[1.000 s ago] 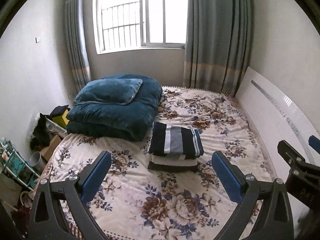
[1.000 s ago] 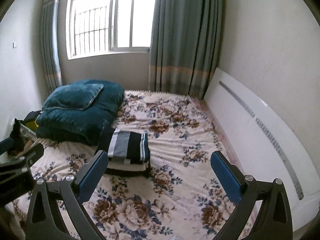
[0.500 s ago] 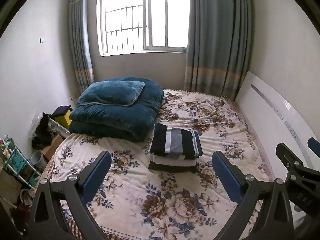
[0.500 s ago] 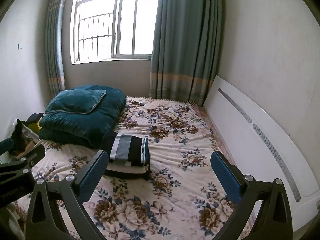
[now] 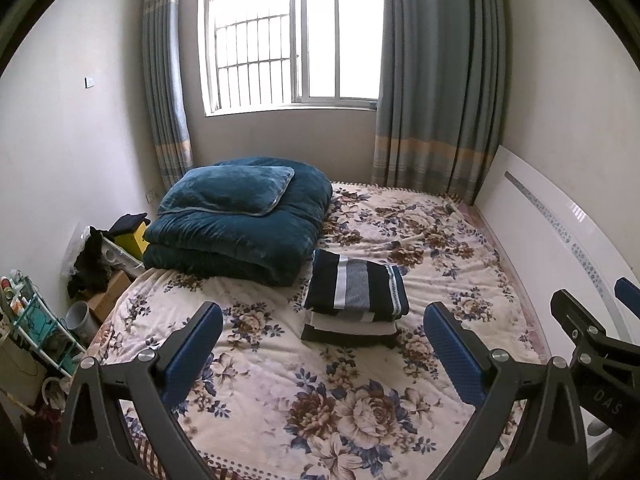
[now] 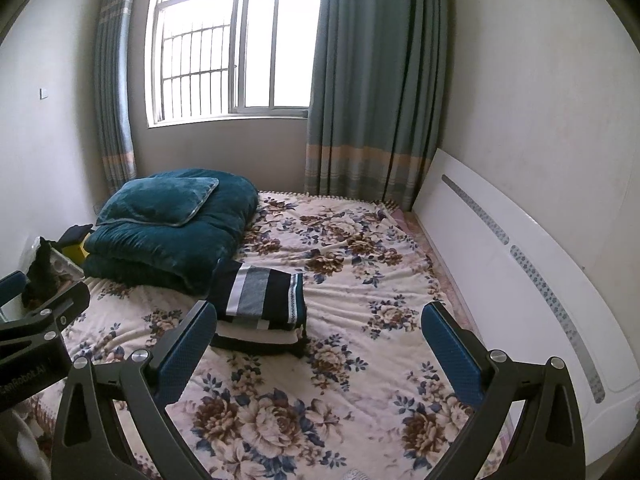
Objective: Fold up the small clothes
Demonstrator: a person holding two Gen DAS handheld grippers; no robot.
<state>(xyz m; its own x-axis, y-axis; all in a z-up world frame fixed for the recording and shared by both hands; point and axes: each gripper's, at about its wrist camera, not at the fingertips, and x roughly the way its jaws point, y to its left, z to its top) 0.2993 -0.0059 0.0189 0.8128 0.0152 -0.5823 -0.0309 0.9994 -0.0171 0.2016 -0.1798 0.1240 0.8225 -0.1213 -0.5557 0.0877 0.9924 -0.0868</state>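
A small stack of folded clothes [image 5: 354, 300] [image 6: 260, 306] lies mid-bed on the flowered bedspread [image 5: 320, 400] [image 6: 360, 320]; the top piece is navy with grey and white stripes, over a white and a dark one. My left gripper [image 5: 322, 348] hangs open above the bed's near part, well short of the stack, nothing between its blue pads. My right gripper [image 6: 318, 344] is open too, empty, with the stack just beyond its left finger [image 6: 188, 344]. Each gripper shows at the edge of the other's view.
A folded teal quilt with a pillow on top [image 5: 240, 216] [image 6: 168, 224] fills the bed's far left corner. A white headboard [image 5: 560, 248] [image 6: 520, 280] runs along the right. Boxes, a rack and clutter [image 5: 60, 300] crowd the floor at left. Curtains and a window stand behind.
Both grippers have risen and tilted up a little, so more window and wall show and the stack sits lower in view. Both stay open and empty.
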